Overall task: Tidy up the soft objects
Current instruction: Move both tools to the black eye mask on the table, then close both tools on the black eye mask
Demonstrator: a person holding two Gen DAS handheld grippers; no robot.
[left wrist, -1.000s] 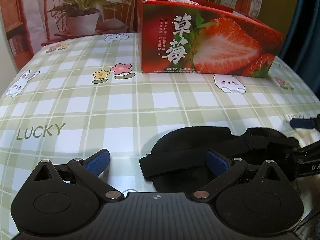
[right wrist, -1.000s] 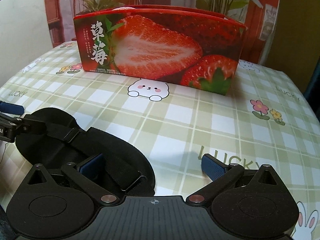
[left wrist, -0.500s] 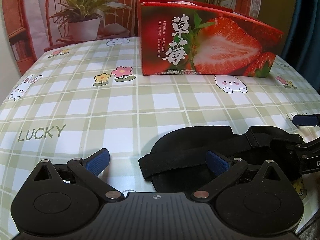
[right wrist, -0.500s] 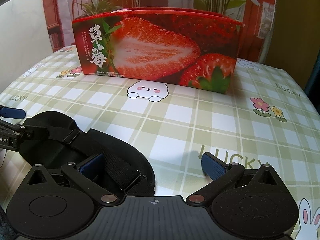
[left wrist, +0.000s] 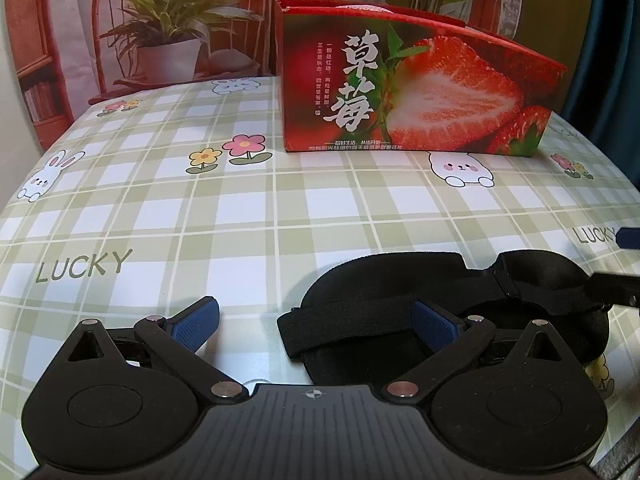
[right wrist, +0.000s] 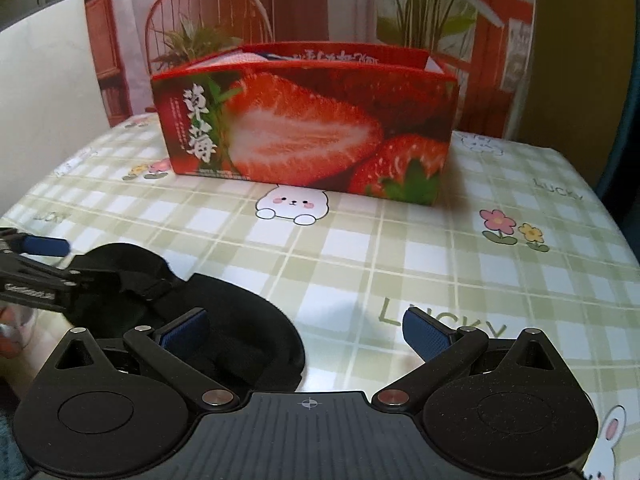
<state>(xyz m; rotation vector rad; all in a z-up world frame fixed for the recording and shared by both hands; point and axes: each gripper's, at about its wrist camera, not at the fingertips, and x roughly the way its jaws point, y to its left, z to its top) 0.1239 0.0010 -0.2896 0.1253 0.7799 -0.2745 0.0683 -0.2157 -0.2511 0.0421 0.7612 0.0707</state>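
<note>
Black sleep mask (left wrist: 400, 280) flat on the checked tabletop (left wrist: 240, 216), close to the near edge, strap (left wrist: 360, 316) draped across the top of it. Left claw (left wrist: 316, 320) low over the near edge, fingers spread wide, nothing between them. Right-hand blue pad (left wrist: 434, 322) hanging over the mask's strap; contact impossible to judge from here. Left-hand pad over bare cloth, beside the "LUCKY" print (left wrist: 82, 266).

Over to the right wrist view: right claw (right wrist: 306, 332) released too, fingers wide apart, nothing gripped. Left-hand pad (right wrist: 184, 330) over the rounded end of the mask (right wrist: 240, 320), right-hand pad over open tabletop (right wrist: 400, 248) by another "LUCKY". Other claw's tip poking in from the left edge of that view, right at the far lobe of the mask, looking down onto the strap there; touching or not, cannot tell.

Mask caught between the two claws then, one at each end, both unclenched.

Further back, a red strawberry box (left wrist: 412, 92) upright toward the far edge of the tabletop, top open, something pale showing inside (right wrist: 236, 58), too little visible to name. Cartoon rabbit (right wrist: 292, 206) printed on the cloth just in front of the box, flowers (left wrist: 228, 154) off to the box's left side. Box and mask well apart, bare checks between them. Behind the far edge, a potted plant (left wrist: 172, 44) and a curved-back chair (right wrist: 208, 12).
</note>
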